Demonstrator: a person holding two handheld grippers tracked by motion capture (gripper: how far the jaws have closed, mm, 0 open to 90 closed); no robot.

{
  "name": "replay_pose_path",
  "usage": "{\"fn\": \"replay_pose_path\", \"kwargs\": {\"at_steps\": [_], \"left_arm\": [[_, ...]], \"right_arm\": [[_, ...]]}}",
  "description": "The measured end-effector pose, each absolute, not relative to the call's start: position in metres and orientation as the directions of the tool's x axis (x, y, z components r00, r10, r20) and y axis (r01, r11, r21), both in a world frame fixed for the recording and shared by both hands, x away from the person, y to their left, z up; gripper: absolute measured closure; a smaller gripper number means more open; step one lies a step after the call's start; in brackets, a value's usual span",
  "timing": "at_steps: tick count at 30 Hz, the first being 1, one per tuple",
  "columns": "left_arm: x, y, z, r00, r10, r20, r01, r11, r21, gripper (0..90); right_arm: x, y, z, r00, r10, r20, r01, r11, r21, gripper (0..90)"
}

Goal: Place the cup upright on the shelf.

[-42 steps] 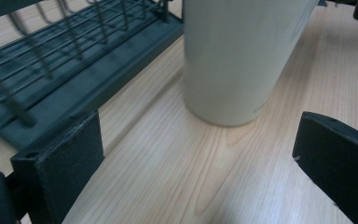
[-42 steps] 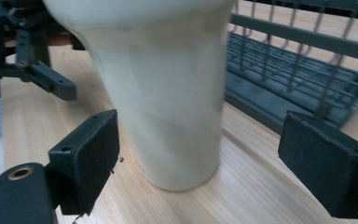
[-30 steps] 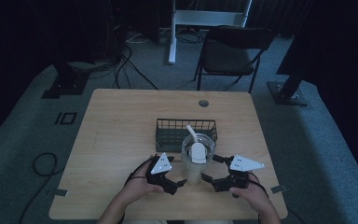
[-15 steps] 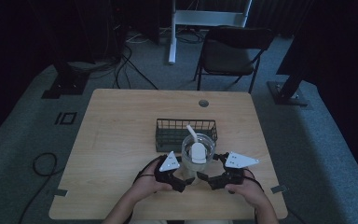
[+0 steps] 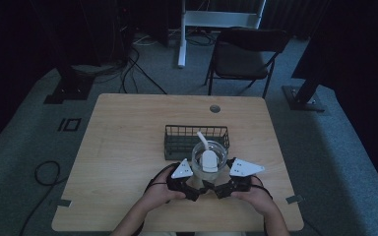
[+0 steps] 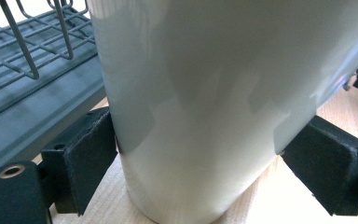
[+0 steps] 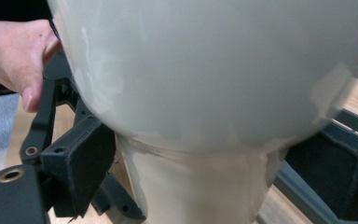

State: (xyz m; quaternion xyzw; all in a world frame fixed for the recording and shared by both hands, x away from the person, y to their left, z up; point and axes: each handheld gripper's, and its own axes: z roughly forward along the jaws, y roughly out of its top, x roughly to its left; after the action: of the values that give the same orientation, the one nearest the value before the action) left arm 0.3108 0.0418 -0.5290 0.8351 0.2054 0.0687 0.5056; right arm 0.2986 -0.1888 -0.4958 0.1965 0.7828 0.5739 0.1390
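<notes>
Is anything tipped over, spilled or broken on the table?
No, nothing stands out. The white cup stands upright on the table right in front of the wire basket, with a scoop-like white thing inside. The left gripper and right gripper clasp the cup's base; no spill shows.

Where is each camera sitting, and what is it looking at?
High view: sits above the person's side, looking forward and down on the table; both forearms, left gripper and right gripper show.
Left gripper view: rides the left gripper, looking along its fingers at the white cup, with the wire basket behind.
Right gripper view: rides the right gripper, looking along its fingers at the cup from the other side; the person's other hand shows.
Shared: both gripper views show the cup between their fingers.
</notes>
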Motion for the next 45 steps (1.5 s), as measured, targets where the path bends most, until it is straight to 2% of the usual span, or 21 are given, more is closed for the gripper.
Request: {"fn": "replay_pose_path", "kwargs": {"at_steps": [5, 14, 21, 28, 35, 45], "left_arm": [[0.311, 0.039, -0.529, 0.908, 0.414, -0.059, 0.244, -0.410, 0.879, 11.5], [0.315, 0.039, -0.530, 0.912, 0.405, -0.060, 0.233, -0.391, 0.890, 11.4], [0.314, 0.040, -0.525, 0.918, 0.395, -0.046, 0.217, -0.401, 0.890, 11.5], [0.315, 0.040, -0.511, 0.922, 0.383, -0.051, 0.222, -0.417, 0.881, 11.3], [0.320, 0.046, -0.492, 0.924, 0.374, -0.084, 0.232, -0.372, 0.899, 11.3], [0.336, 0.055, -0.444, 0.925, 0.380, 0.000, 0.159, -0.387, 0.908, 11.3]], "right_arm": [[0.301, -0.185, -0.496, -0.888, 0.461, 0.000, 0.137, 0.265, 0.954, 8.6], [0.304, -0.180, -0.502, -0.877, 0.480, 0.018, 0.131, 0.203, 0.970, 8.5], [0.302, -0.178, -0.499, -0.875, 0.484, 0.002, 0.131, 0.233, 0.964, 8.6], [0.303, -0.180, -0.496, -0.876, 0.480, 0.044, 0.161, 0.206, 0.965, 8.6], [0.306, -0.176, -0.478, -0.880, 0.474, 0.032, 0.130, 0.175, 0.976, 8.5], [0.322, -0.167, -0.436, -0.883, 0.467, -0.036, 0.045, 0.160, 0.986, 8.5]]}}
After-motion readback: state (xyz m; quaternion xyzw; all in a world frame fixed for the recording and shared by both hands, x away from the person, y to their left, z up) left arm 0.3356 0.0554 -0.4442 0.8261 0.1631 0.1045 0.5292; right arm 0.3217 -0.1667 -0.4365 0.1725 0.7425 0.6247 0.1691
